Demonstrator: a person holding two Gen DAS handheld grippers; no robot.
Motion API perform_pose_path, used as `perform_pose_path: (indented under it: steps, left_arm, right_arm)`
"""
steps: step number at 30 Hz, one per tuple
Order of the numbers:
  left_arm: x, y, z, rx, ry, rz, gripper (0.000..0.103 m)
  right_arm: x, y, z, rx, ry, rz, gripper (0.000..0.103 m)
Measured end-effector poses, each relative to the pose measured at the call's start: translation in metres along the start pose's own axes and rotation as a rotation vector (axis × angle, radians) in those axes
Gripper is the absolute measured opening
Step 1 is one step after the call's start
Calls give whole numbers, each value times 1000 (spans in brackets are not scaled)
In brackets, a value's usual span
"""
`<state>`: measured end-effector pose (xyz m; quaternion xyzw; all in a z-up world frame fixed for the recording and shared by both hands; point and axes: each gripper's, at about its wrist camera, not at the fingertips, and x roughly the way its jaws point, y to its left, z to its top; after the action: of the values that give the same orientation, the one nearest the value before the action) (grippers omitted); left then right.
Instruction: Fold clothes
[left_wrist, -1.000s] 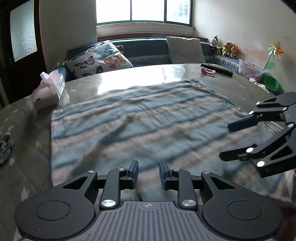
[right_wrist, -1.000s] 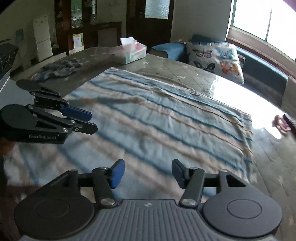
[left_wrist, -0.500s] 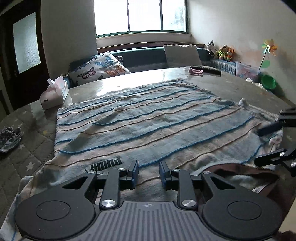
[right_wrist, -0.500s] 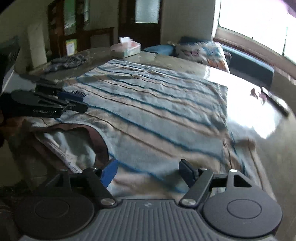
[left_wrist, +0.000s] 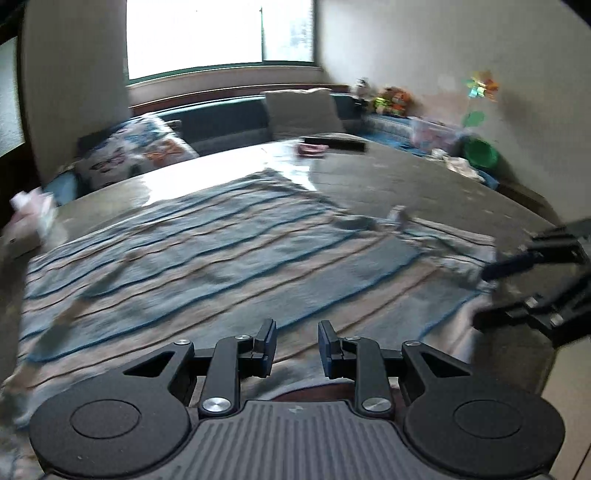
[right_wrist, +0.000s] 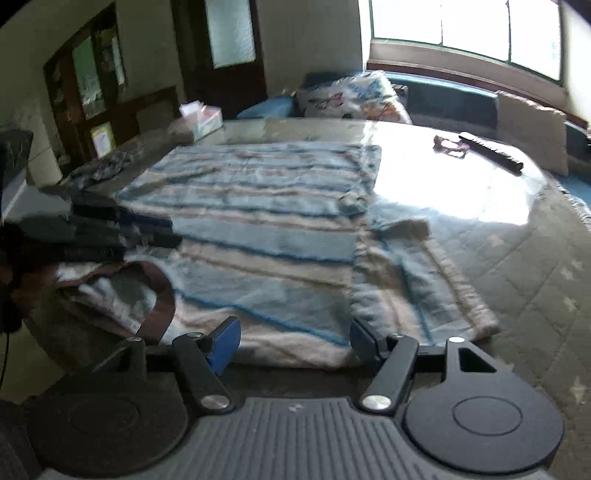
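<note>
while both grippers gape, the striped sweater (right_wrist: 266, 236) lies flat.

Your left gripper (left_wrist: 293, 347): black arms, ribbed grey body, silver screws, dark blue pads; your right gripper (right_wrist: 295, 336): same build, brighter blue pads (right_wrist: 223, 341), round black discs.

Daylight is pouring through the window (right_wrist: 465, 33), glaring off the table (right_wrist: 443, 192) at its far edge; motion blur is smearing both views, fisheye bending edges.
</note>
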<state>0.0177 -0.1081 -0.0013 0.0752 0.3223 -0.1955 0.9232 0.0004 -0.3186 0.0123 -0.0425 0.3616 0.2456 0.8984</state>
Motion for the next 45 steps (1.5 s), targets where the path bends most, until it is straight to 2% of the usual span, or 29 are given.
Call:
perform_pose_path:
  steps: [3,6,10,17,19,26,33,41,45]
  left_arm:
    - [11,-22,3,42,7,-49,27]
    - [18,-42,2,87,23,-80,27]
    - [25,-56,2,116,30,-98,27]
    - [33,-69,12,130,31,-121,27]
    - [35,-72,13,130,32,-131,27]
    - [37,-83,12,130,41,-157,30]
    - [35,-80,12,116,39,-161,31]
    - [26,-63,10,76,29,-132,31]
    - [18,-49,9,41,20,-99,31]
  right_arm:
    - [5,-10,-3,32,20,-20,50]
    - [4,-17,-8,47,32,-44,44]
    - [-6,-30,-9,82,5,-78,44]
    - [-5,-69,-10,208,-20,-248,44]
    - [-2,-74,-11,238,-29,-266,40]
    - [4,-78,-13,262,-64,-316,7]
    - [-15,-70,-4,266,-136,-278,3]
    - [-29,-26,28,146,-202,-98,3]
    - [-15,-7,31,103,-170,-30,3]
